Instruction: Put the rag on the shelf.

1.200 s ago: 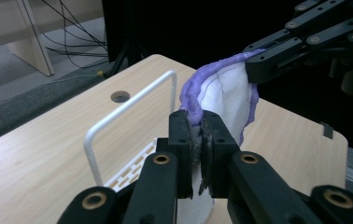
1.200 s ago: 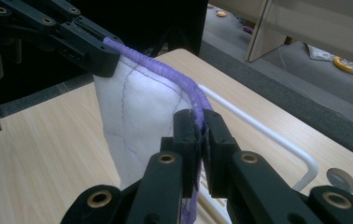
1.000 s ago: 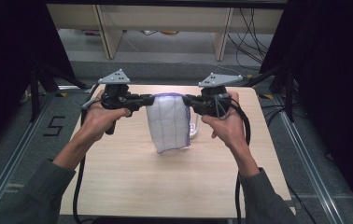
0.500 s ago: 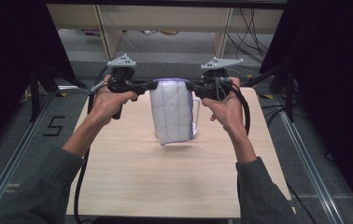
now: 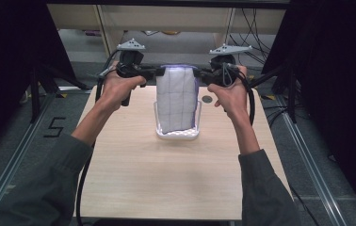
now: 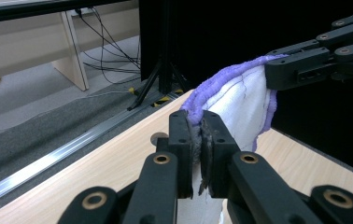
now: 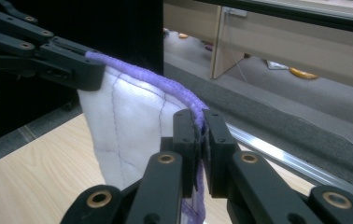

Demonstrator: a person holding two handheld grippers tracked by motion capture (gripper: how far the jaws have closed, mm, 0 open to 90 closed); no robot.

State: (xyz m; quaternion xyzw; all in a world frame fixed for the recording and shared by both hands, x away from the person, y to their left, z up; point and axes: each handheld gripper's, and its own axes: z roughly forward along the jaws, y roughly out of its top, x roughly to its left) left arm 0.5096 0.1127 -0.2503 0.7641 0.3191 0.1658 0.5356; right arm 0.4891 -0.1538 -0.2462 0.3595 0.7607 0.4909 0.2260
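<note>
The person holds a white quilted cloth (image 5: pixel 178 101) w/ purple edging up off the table (image 5: pixel 133 179), stretched between the two grippers. The left gripper (image 5: pixel 153 72) pinches the cloth's top left corner; in the left gripper view its jaws are pressed together on the purple hem (image 6: pixel 198 122), fabric squeezed flat between the pads. The right gripper (image 5: pixel 203 73) does the same at the top right corner; the right gripper view has its jaws clamped on the edging (image 7: pixel 199 122), w/ the cloth (image 7: pixel 128 135) hanging down and the other gripper (image 7: pixel 72 67) gripping the far corner. The cloth hangs vertical, top edge approx. level and taut, stitched grid lines visible on its face. Directly under it, a small clear plastic tray (image 5: pixel 177 133) sits on the table near centre; the cloth's bottom edge reaches to the tray, but contact can't be told. A small dark round hole (image 5: pixel 207 99) sits in the tabletop just right of the cloth. Only readable writing: a black "5" (image 5: pixel 54 127) marked on the grey floor left of the table. No brand or label is visible on the cloth, tray or grippers. Both hands (image 5: pixel 115 89) grip the handles, sleeves grey-green.
</note>
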